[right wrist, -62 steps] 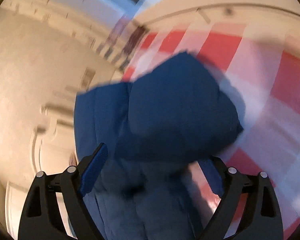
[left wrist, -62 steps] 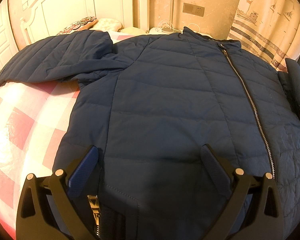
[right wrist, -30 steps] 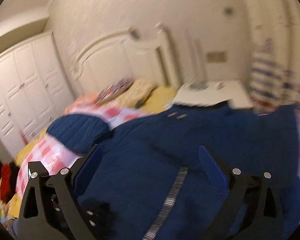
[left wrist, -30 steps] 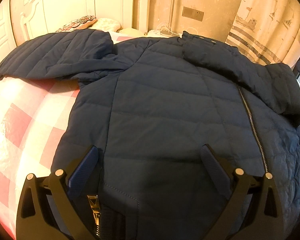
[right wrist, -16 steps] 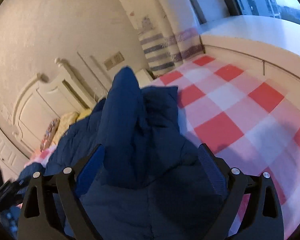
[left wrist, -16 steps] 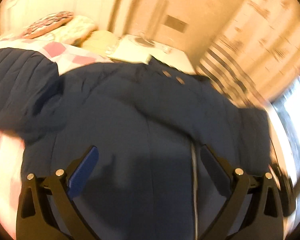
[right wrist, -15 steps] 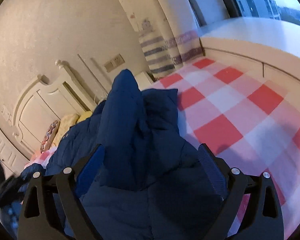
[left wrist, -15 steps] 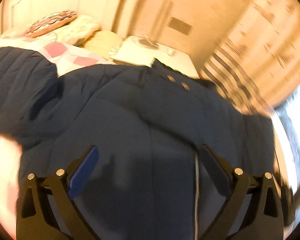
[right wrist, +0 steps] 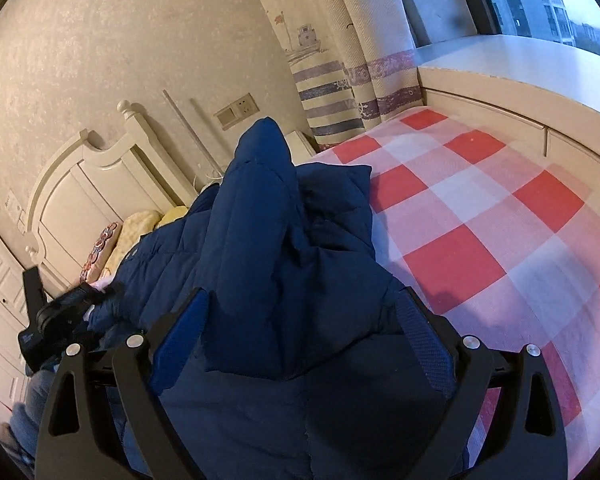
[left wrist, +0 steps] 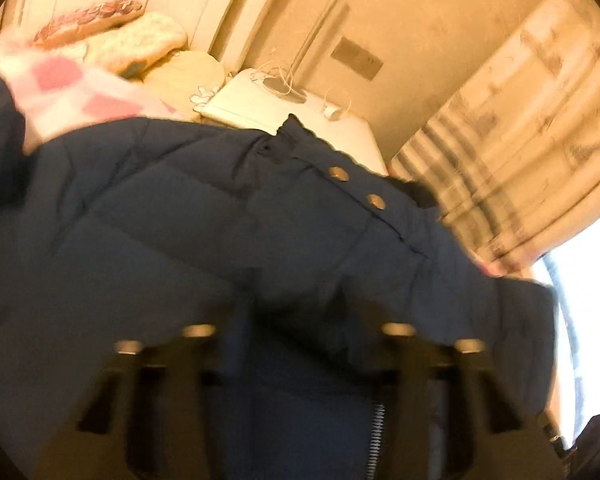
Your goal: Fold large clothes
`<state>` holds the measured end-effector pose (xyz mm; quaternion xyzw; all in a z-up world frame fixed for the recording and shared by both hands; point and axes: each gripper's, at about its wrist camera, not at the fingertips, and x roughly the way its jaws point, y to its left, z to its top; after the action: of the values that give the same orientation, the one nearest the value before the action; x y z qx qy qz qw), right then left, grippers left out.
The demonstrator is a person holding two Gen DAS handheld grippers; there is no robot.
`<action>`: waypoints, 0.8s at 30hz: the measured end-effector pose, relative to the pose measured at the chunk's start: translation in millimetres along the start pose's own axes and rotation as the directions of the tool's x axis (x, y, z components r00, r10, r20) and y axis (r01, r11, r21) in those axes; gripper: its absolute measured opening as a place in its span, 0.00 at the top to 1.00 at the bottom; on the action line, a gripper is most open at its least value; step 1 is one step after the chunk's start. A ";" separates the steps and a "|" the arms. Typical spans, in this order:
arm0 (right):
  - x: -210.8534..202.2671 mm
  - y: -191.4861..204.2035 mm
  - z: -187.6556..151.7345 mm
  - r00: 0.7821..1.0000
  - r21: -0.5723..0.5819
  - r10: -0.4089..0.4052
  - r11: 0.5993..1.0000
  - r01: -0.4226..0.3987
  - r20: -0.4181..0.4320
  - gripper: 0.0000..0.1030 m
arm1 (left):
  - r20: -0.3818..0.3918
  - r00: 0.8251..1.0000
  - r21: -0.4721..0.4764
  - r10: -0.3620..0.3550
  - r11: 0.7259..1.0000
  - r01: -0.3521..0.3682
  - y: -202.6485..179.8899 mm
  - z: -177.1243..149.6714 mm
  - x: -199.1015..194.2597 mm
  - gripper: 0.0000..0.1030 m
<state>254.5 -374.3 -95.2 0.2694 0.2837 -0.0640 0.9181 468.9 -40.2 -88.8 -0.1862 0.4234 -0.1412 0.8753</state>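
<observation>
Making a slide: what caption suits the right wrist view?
Open right gripper over a navy padded jacket heaped on a red-checked bed.

One jacket, two tools

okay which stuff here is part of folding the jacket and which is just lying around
In the job:
navy puffer jacket
left gripper, jaws just closing, jacket between
right gripper, open over jacket
checked bedspread

Lying about:
pillows
bedside table
curtain

A home bedroom: a bed under a red-and-white checked cover, a carved white wooden headboard, pillows, a sailboat-printed striped curtain and a white bedside cabinet.
</observation>
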 end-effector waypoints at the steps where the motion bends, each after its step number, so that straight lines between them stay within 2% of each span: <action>1: -0.2 -0.2 0.0 1.000 0.001 0.001 1.000 -0.001 0.001 0.10 | -0.002 1.000 0.009 -0.029 1.000 0.029 1.3 2.2 -2.3 0.86; 3: -0.7 -0.7 0.1 1.000 0.003 0.003 1.000 -0.003 0.002 0.10 | 0.004 0.998 0.051 -0.070 0.996 0.070 2.1 3.7 -13.2 0.89; 7: -0.8 -1.6 0.1 1.000 0.006 0.008 1.000 -0.008 0.004 0.10 | 0.093 0.990 0.087 -0.104 0.992 0.096 4.8 -7.6 -63.5 0.90; 11: -0.8 -2.4 0.2 1.000 0.007 0.012 1.000 -0.012 0.005 0.10 | 0.180 0.973 0.060 -0.145 0.989 0.136 26.9 -23.6 -120.3 0.90; 14: -0.8 -3.3 0.3 1.000 0.011 0.010 1.000 -0.010 0.005 0.10 | 0.215 0.970 0.064 -0.116 0.992 0.105 43.3 -32.0 -149.0 0.90; 16: -0.5 -3.6 0.6 1.000 0.010 0.008 1.000 -0.008 0.004 0.10 | 0.198 0.979 0.054 -0.046 0.998 0.036 56.6 -36.9 -155.8 0.89; 18: -0.3 -3.5 0.9 1.000 0.007 0.005 1.000 -0.005 0.005 0.10 | 0.159 0.987 0.044 0.013 0.999 -0.020 70.1 -43.4 -154.0 0.83; 19: -0.3 -3.6 1.0 1.000 0.007 0.004 1.000 -0.004 0.006 0.10 | 0.142 0.988 0.037 0.058 0.997 -0.064 76.0 -46.8 -150.8 0.74; 20: -0.2 -3.8 1.0 1.000 0.007 0.003 1.000 -0.003 0.006 0.10 | 0.134 0.988 0.035 0.079 0.996 -0.085 78.7 -49.0 -148.2 0.62; 21: -0.2 -3.9 0.9 1.000 0.006 0.003 1.000 -0.003 0.005 0.10 | 0.142 0.986 0.034 0.087 0.995 -0.093 79.7 -52.7 -150.2 0.53; 22: -0.2 -4.0 1.0 1.000 0.006 0.002 1.000 -0.002 0.005 0.10 | 0.194 0.974 0.032 0.120 0.991 -0.128 80.0 -56.2 -159.8 0.37; 23: -0.3 -3.8 1.0 1.000 0.006 0.000 1.000 0.000 0.006 0.10 | 0.275 0.944 0.028 0.184 0.980 -0.199 75.3 -57.6 -170.5 0.30; 24: -0.4 -3.9 1.0 1.000 0.005 -0.001 1.000 0.001 0.006 0.10 | 0.387 0.878 0.007 0.282 0.951 -0.308 66.9 -59.7 -185.1 0.28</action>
<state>253.6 -378.2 -96.1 0.2713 0.2809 -0.0658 0.9183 316.1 82.0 -25.2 -0.1135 0.2635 0.0185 0.9578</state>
